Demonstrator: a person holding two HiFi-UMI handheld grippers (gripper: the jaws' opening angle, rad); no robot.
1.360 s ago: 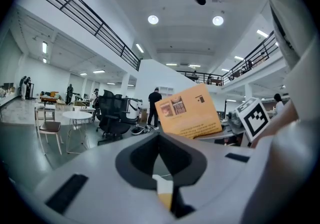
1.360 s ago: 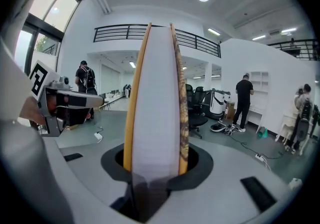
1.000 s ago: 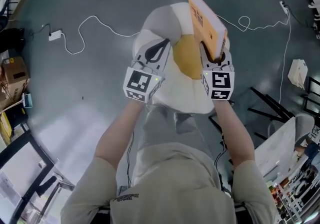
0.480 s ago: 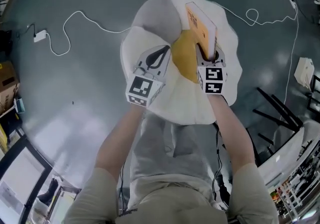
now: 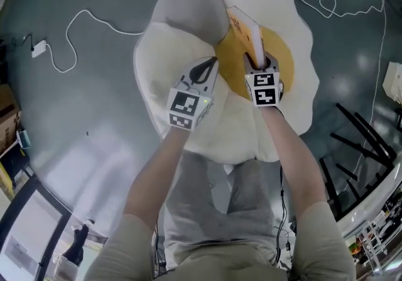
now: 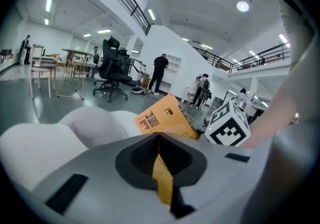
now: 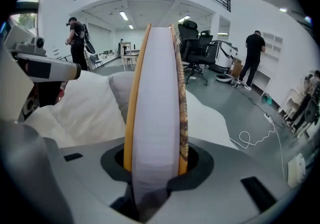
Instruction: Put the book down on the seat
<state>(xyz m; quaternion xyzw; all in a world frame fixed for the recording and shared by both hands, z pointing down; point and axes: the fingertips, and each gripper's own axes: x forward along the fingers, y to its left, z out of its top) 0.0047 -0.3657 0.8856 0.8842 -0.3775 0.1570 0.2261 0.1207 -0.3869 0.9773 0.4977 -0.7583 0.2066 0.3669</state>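
Your right gripper [image 5: 259,65] pinches the book [image 5: 247,31] by its near end. It stands upright just over the yellow centre of the seat [image 5: 164,60], probably ready to tip flat there. Your left gripper [image 5: 206,69], pressed together and empty, hovers beside it, out of the way.

Seat [image 5: 295,97] centre: yolk half taken by book [image 5: 246,29], upright in R gripper [image 5: 259,60]. L gripper [image 5: 212,63], jaws together, hangs just L of it. Grey cushion [image 5: 188,6] blocks seat's far-L part. Seat's white R & near rim bare. Floor: white cable [image 5: 72,28] L of seat, looped cable [image 5: 326,4] far R, black legs [image 5: 355,141] near R.
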